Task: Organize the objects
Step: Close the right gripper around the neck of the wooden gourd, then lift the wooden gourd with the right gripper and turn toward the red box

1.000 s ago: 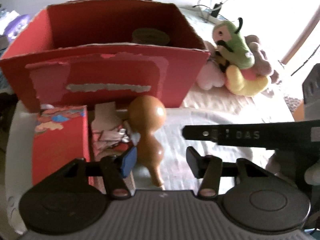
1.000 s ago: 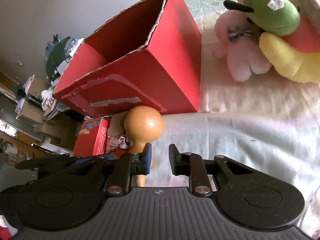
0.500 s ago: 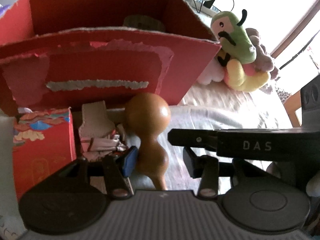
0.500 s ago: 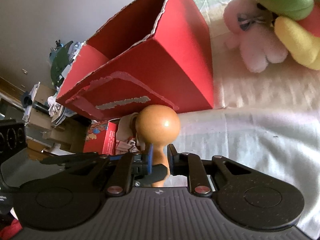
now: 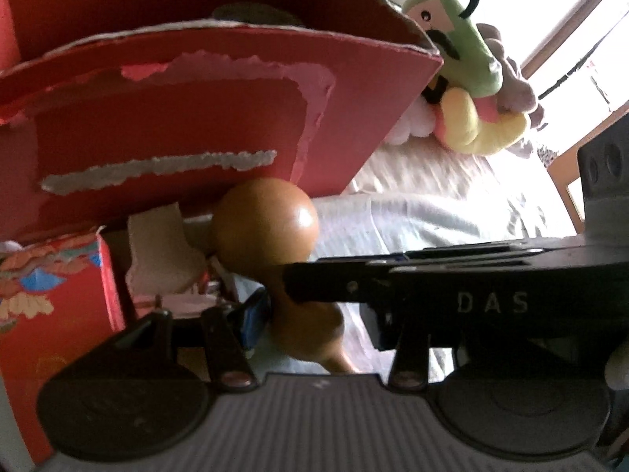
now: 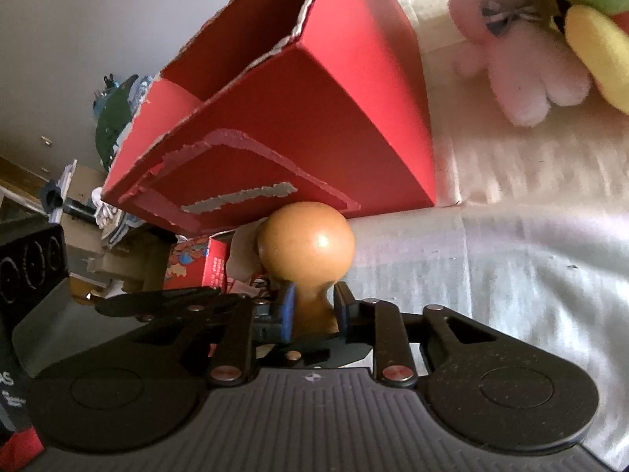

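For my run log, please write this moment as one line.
right gripper: shut on gourd neck | left gripper: open around gourd | red box: behind gourd

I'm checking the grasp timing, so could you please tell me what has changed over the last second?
The right gripper moved in and shut on the narrow waist of the brown wooden gourd. The left gripper stayed open beside it, and the open red cardboard box stayed put.
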Action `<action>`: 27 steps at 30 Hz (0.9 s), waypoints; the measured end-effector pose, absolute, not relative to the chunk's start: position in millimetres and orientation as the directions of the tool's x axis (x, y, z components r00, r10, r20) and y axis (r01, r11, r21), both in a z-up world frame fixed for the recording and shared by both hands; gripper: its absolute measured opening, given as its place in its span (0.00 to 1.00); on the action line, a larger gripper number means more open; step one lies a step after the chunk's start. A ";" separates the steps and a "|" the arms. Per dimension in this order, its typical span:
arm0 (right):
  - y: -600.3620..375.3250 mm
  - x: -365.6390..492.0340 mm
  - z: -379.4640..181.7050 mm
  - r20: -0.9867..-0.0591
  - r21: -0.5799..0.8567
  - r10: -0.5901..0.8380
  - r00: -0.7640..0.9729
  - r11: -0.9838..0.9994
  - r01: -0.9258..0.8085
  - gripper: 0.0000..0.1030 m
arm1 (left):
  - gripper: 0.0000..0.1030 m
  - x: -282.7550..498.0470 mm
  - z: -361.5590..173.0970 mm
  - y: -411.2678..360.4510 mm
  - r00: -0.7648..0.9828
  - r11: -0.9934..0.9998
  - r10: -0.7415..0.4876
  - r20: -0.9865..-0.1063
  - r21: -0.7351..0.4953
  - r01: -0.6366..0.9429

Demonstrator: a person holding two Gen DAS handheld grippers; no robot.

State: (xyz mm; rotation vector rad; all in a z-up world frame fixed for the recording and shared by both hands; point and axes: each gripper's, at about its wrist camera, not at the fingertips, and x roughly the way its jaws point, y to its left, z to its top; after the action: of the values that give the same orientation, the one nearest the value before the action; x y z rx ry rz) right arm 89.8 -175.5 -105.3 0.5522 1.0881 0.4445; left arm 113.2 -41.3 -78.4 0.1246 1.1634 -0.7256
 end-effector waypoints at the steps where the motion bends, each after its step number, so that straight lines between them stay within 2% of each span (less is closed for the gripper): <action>1: -175.0 90.5 -106.3 -0.700 0.621 0.593 0.398 0.781 -0.071 0.28 | 0.45 113.0 -78.7 -42.5 0.199 0.765 -0.453 -0.869 -0.264 0.588; 4: -173.0 91.9 -110.6 -0.698 0.626 0.600 0.392 0.776 -0.073 0.32 | 0.45 113.1 -79.6 -44.6 0.200 0.759 -0.443 -0.874 -0.246 0.603; 18: -198.6 84.2 -120.7 -0.645 0.711 0.660 0.385 0.704 -0.016 0.30 | 0.46 107.1 -81.8 -50.5 0.236 0.746 -0.397 -0.887 -0.162 0.646; 27: -239.4 62.2 -119.7 -0.658 0.702 0.636 0.403 0.711 0.025 0.32 | 0.46 97.0 -81.4 -62.2 0.173 0.706 -0.443 -0.880 -0.222 0.673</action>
State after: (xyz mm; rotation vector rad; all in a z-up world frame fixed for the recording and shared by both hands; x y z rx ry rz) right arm 62.2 -239.4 -119.7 0.7031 1.1035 0.4286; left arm 97.0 -62.2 -81.4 0.2378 1.1488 -0.8014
